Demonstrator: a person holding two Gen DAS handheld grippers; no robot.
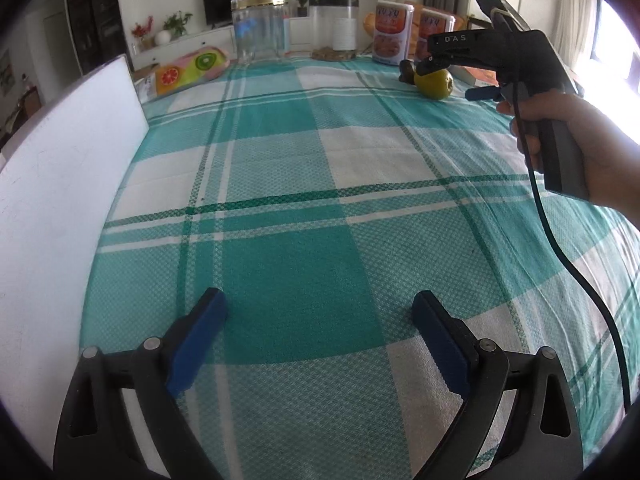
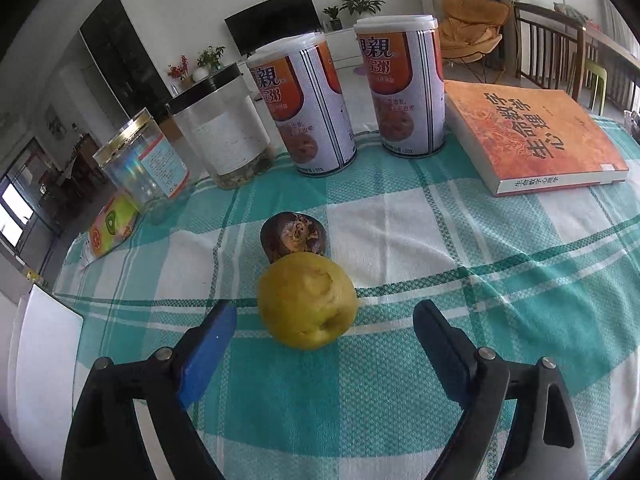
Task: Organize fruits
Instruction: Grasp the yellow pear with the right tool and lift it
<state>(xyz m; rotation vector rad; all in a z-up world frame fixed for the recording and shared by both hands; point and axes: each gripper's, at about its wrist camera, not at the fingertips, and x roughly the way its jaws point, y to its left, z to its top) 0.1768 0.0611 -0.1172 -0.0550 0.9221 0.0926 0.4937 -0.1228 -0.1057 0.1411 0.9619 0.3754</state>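
Nearest, the right tongs (image 2: 324, 320) gape wide around the round yellow-green fruit (image 2: 307, 300) on the checked bench (image 2: 400, 400); it looks firm, smooth, moderately heavy, best pinched across its middle. Behind, touching it, sits a dark brown wrinkled fruit (image 2: 294, 236), likely softer. The left tongs (image 1: 320, 312) stand wide, empty.

Woven checked cotton tablecloth (image 2: 400, 240), matt, dull waxy-skinned yellow fruit (image 2: 307, 304), wrinkled dark fruit (image 2: 294, 236), clear plastic jars (image 2: 144, 164), glossy paper-labelled cans (image 2: 308, 108), glossy paperback book (image 2: 532, 132)
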